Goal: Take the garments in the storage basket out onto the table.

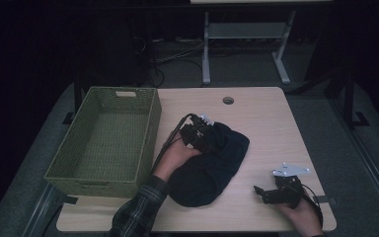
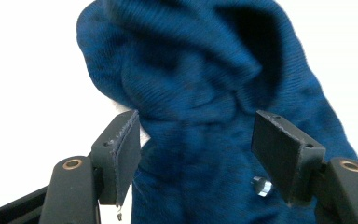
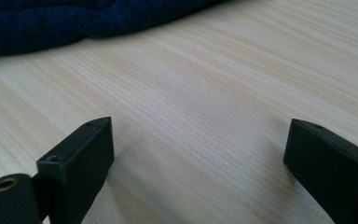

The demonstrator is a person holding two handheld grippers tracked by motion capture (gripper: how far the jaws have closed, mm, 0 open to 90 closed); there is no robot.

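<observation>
A dark blue knitted garment (image 1: pixel 211 165), bunched into a rounded heap with what looked like a hood folded at its far end, lay on the pale wooden table (image 1: pixel 261 106) just right of a green woven basket (image 1: pixel 109 140) that stood empty at the table's left side. The left gripper (image 1: pixel 205 134) sat over the far part of that heap, the hand behind it resting against the cloth, and in the left gripper view its two black jaws stood spread with the blue knit (image 2: pixel 200 93) bulging up between and beyond them; nothing was yet pinched, though the fabric lay close against the inner faces, so the posture read as lining up to take a fold of cloth rather than carrying it. A small clear bead-like thing, perhaps a drawstring end or fastener (image 2: pixel 261 185), showed near one jaw. The right gripper (image 1: pixel 262 193) lay low on the bare wood near the table's near right corner, well apart from the garment, its jaws spread wide over empty grain in the right gripper view, with only the garment's edge (image 3: pixel 74 21) along the top of that picture. It seemed parked there to stay clear while the left worked, or ready to come in on the near end of the heap. With the basket open and close beside, the likely aim was to gather the garment and drop it in.
</observation>
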